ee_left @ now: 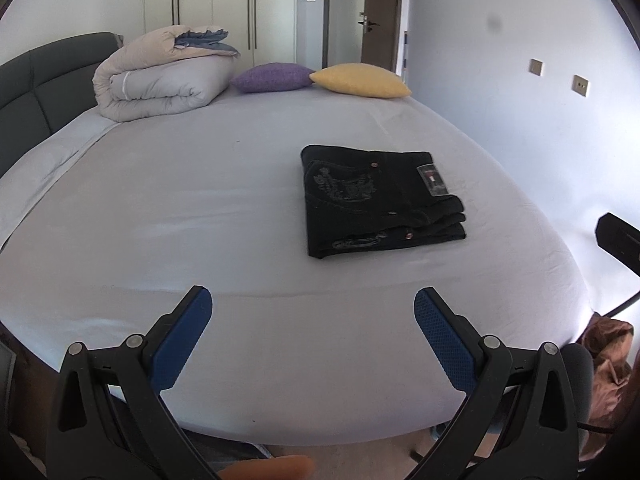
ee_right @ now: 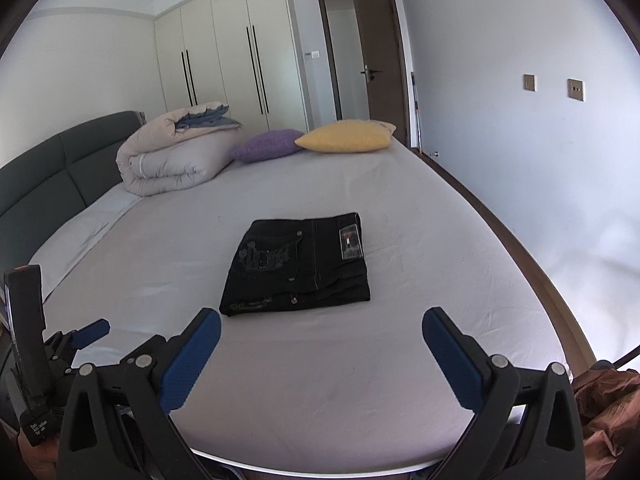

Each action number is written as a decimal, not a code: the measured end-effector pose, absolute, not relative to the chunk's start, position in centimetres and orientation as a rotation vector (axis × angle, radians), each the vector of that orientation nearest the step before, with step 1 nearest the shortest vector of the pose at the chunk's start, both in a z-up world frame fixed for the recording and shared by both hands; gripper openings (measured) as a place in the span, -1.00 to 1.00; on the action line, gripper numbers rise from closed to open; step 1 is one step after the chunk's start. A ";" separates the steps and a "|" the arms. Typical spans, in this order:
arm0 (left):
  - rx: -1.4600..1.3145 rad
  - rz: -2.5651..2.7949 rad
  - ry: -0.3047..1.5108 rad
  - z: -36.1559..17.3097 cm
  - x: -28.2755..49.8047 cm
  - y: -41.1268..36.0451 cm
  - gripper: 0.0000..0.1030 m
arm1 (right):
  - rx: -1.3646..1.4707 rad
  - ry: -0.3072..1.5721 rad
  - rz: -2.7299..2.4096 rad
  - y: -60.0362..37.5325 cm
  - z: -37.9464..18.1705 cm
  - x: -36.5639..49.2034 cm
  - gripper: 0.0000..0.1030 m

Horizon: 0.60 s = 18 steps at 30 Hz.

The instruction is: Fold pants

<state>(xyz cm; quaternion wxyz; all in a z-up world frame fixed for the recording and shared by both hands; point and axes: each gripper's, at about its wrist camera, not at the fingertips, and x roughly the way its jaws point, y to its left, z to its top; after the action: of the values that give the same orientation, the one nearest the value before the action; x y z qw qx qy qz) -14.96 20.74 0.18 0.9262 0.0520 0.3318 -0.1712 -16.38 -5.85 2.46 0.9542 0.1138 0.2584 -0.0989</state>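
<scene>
Black denim pants point(ee_right: 298, 262) lie as a compact, squared stack on the pale sheet of the bed point(ee_right: 360, 380), roughly mid-mattress, with several layers showing along the stack's near edge and a back-pocket label facing up. Left tool point(ee_left: 313, 308) hangs over the bed's near edge, short of the pants and to their left, blue pads spread wide with nothing between them. Right tool point(ee_right: 321, 330) sits just short of the pants' near edge, likewise spread wide and empty; neither tool touches the cloth. Judgement: folding looks essentially complete, so the step in hand is a final check and tidy rather than another fold. To do it well, the person would best leave the stack where it lies and only press or nudge the near edge if a layer is seen to stick out; in the left wrist view the near layers look slightly stepped at the pants' right corner, which a light sideways tap with a closed pad could square. Risk: pinching the top layer alone would drag it off the stack and undo the fold. Beyond the pants, toward the headboard side, rest a rolled duvet point(ee_right: 176, 152), a purple cushion point(ee_right: 266, 145) and a yellow cushion point(ee_right: 346, 136), all well apart from the work.
</scene>
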 end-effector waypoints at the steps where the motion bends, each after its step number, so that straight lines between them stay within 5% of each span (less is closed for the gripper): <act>1: 0.106 -0.347 0.682 0.0 -14.7 20.9 1.00 | 0.236 0.534 -0.205 -5.9 2.3 -16.3 1.00; 18: 0.083 -0.286 0.695 -1.2 -13.2 22.3 1.00 | 0.209 0.625 -0.196 -5.0 0.3 -14.7 1.00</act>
<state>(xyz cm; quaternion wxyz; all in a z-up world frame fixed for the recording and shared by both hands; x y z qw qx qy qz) -13.16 22.28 -1.23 0.9293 0.0404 0.3394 -0.1396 -14.72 -4.95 0.30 0.9415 0.1025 0.3062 -0.0960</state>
